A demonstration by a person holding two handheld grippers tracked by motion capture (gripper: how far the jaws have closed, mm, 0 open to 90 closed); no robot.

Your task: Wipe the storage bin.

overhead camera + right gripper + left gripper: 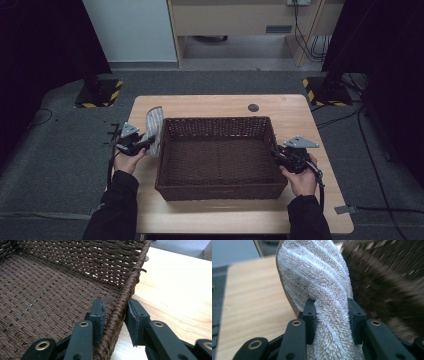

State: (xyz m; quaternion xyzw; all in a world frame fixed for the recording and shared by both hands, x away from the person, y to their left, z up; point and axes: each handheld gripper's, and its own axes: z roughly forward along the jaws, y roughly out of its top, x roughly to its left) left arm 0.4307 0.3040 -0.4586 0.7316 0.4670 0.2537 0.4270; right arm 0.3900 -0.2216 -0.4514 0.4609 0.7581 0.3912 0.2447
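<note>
The left gripper's (331, 315) fingers pinch a twisted beige towel (317, 280), just outside the wicker basket's (218, 192) left wall. The right gripper's (115, 315) fingers narrowly straddle its right rim. Judged mid-transfer: next, lift the towel over the wall into the basket.

Both forearms reach in from the near edge, one on each side of the basket (218, 156). The left gripper (145, 144), just off the basket's left wall, is clamped on a towel (322, 290). The right gripper (275, 154) straddles the basket's right rim, jaws on either side of it.
</note>
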